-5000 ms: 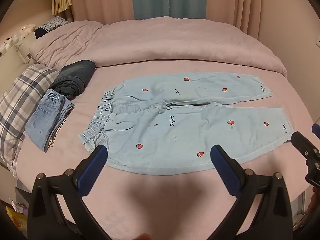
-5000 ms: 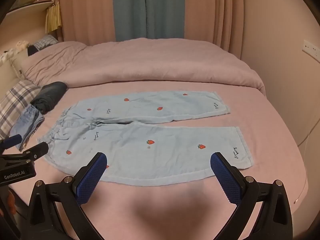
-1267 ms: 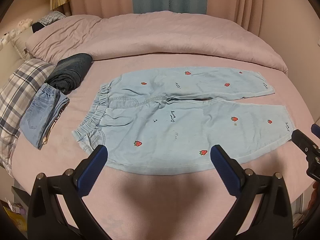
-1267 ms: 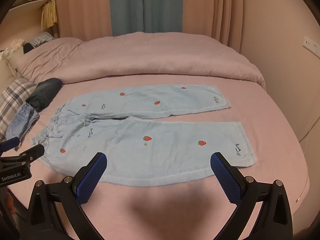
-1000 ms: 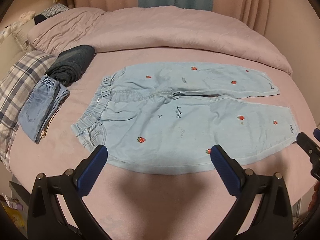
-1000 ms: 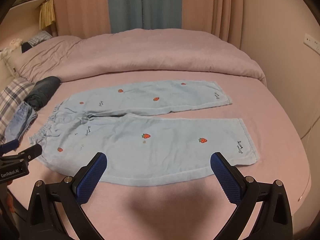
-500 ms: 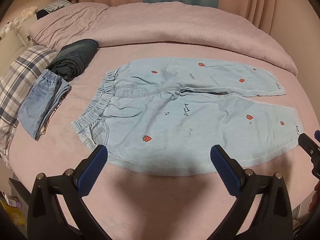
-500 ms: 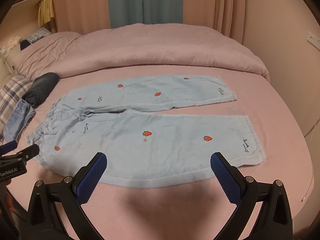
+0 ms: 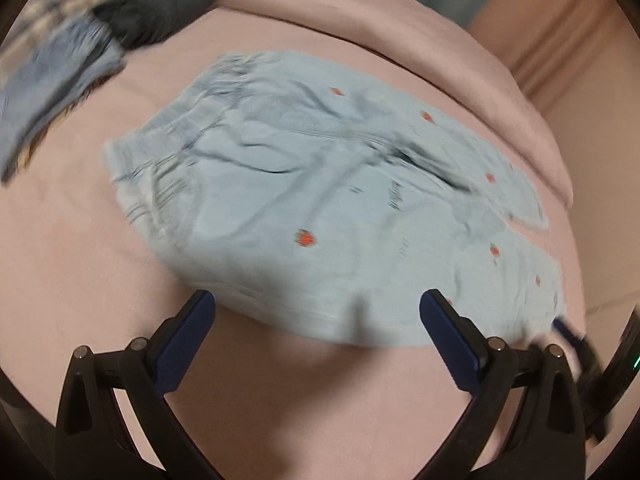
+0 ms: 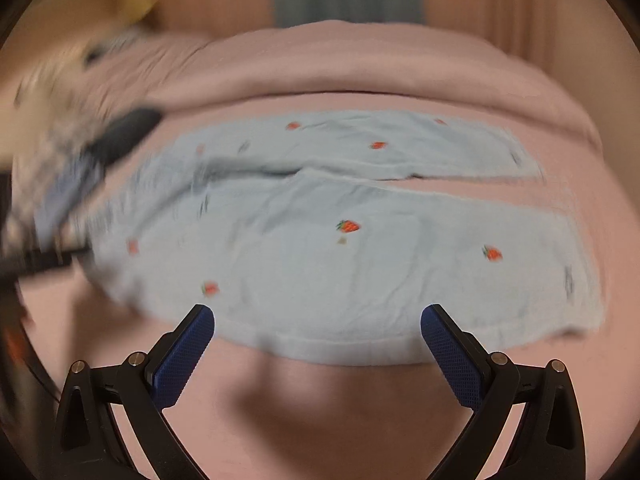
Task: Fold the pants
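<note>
pants (image 10: pixel 320 248) lie flat near the bed's (image 10: pixel 320 420) front edge; both spread-open grippers, left gripper (image 9: pixel 316 316) and right gripper (image 10: pixel 318 324), should pinch the near hem evenly.

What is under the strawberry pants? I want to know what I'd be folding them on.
The strawberry pants lie flat on the pink sheet, which shows all around them. Whatever is directly beneath the fabric is covered.

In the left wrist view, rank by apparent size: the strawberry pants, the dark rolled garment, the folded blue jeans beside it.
1. Strawberry pants, largest by far.
2 and 3. Folded blue jeans and dark rolled garment look similar; blur and frame-edge cropping prevent ranking.
</note>
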Available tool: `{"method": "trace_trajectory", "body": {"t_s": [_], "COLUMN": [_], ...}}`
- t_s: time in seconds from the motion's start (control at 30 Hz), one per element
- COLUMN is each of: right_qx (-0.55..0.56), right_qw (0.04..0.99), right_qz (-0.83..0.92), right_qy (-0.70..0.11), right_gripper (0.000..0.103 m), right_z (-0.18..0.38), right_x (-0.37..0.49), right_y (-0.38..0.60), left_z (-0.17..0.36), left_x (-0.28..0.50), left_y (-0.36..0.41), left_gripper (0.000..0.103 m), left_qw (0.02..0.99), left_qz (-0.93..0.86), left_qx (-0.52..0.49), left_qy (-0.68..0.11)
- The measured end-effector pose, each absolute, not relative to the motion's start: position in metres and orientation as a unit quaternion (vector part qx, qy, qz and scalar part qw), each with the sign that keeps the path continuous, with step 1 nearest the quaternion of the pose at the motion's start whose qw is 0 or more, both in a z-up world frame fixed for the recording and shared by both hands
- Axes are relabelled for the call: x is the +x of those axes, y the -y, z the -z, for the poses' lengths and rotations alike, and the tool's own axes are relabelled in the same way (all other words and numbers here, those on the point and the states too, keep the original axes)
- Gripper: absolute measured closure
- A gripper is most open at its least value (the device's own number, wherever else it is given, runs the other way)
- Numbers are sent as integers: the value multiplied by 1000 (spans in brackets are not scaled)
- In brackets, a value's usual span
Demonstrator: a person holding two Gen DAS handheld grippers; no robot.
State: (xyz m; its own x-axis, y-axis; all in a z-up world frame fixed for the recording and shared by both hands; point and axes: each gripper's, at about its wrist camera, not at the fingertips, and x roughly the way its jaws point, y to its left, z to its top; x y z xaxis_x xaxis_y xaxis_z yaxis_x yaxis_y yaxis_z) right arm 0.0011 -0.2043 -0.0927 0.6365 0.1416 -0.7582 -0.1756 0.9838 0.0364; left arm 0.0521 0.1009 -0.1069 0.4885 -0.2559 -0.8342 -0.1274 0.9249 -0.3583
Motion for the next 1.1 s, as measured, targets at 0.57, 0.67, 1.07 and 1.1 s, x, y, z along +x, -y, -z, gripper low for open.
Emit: {"method": "trace_trajectory", "body": {"t_s": [0.57,0.67,1.07,1.1], "right_qx": [-265,-277,-277,-263], "right_qw": [854,850,824,830], "right_qz": [-257,-268,-300,-295], "right_qy": [-367,-360,-393,-393], "right_gripper": [61,81,91,91], "right_z": [145,145,149,149], "right_x": [17,15,-5,-2], "right_y": [94,85,82,83], "left_z": [154,156,142,147], "left_x": [79,73,49,49], "left_y": [-168,-180,-170,-172], "left_gripper": [92,96,89,86], "left_qw": [818,810,842,837], "left_qz": [-25,-20,-54,-58], "left_qx": [-329,-359,-271,-268], "left_qy": [-471,-464,-464,-473]}}
